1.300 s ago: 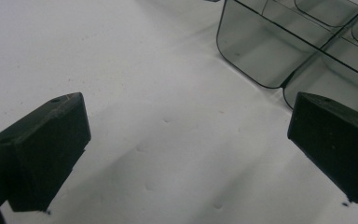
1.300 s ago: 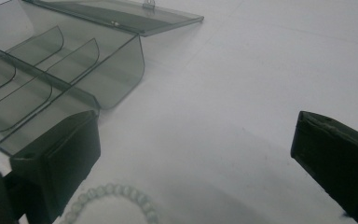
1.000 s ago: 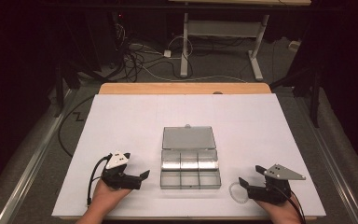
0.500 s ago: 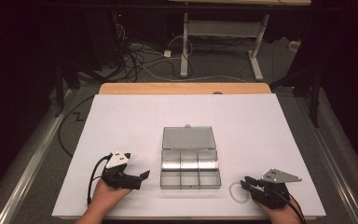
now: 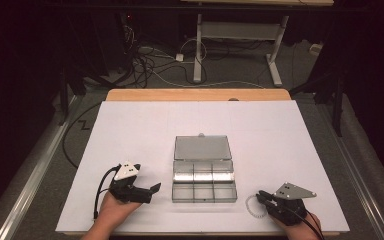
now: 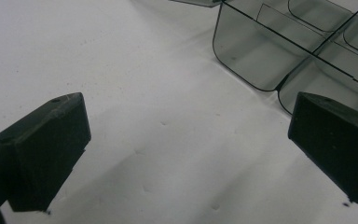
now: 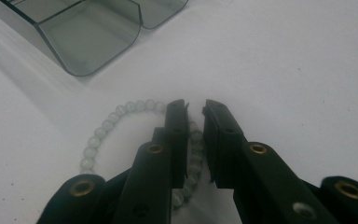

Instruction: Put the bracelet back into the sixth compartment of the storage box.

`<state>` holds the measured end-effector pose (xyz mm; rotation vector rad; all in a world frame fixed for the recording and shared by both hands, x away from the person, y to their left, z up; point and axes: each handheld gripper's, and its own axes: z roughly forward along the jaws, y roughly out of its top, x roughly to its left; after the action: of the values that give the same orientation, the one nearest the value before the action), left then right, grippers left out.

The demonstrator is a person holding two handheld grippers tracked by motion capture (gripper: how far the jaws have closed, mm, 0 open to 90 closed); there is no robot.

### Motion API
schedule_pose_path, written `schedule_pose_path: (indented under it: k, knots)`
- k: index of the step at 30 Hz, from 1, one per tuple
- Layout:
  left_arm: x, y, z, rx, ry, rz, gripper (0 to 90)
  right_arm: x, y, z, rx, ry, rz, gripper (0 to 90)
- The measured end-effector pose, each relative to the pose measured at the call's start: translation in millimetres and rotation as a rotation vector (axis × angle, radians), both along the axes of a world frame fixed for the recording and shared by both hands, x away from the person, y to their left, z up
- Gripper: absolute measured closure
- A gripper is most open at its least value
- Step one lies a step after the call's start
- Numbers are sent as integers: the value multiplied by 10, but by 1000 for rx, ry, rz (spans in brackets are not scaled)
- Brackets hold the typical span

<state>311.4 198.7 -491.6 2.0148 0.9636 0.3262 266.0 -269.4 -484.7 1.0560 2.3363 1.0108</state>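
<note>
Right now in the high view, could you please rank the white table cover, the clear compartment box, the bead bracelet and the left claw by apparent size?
1. White table cover, by far the largest.
2. Clear compartment box, lid open.
3. Left claw and bead bracelet: they look about alike, and the right claw partly hides the bracelet, so I will not rank them.

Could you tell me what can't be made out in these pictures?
- Bracelet: near part hidden behind the right gripper in its own view; tiny in the high view.
- Box: cut off by the top edge in both gripper views.
- Left gripper: jaw bases cut off below.
</note>
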Motion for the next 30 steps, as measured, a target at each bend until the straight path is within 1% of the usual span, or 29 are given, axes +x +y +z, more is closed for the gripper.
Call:
schedule_pose_path:
  k: [2, 9, 11, 14, 17, 25, 30]
  knots:
    - [3, -1, -1, -1, 3, 1, 0, 9, -2, 2, -5, 4, 7, 814]
    - [-6, -6, 1, 4, -4, -2, 0, 47, -25, 1, 13, 27, 25, 843]
    - [-1, -6, -1, 4, 1, -2, 0, 61, -35, 1, 20, 32, 27, 855]
    - [7, -3, -3, -4, 8, 1, 0, 64, -34, 2, 18, 31, 31, 866]
    - [3, -2, -1, 0, 5, -3, 0, 74, -49, 4, 37, 46, 27, 870]
    - [4, 0, 0, -3, 5, -6, 0, 79, -64, 18, 52, 49, 20, 871]
    - [2, 0, 0, -2, 5, -6, 0, 79, -91, 57, 77, 43, 13, 872]
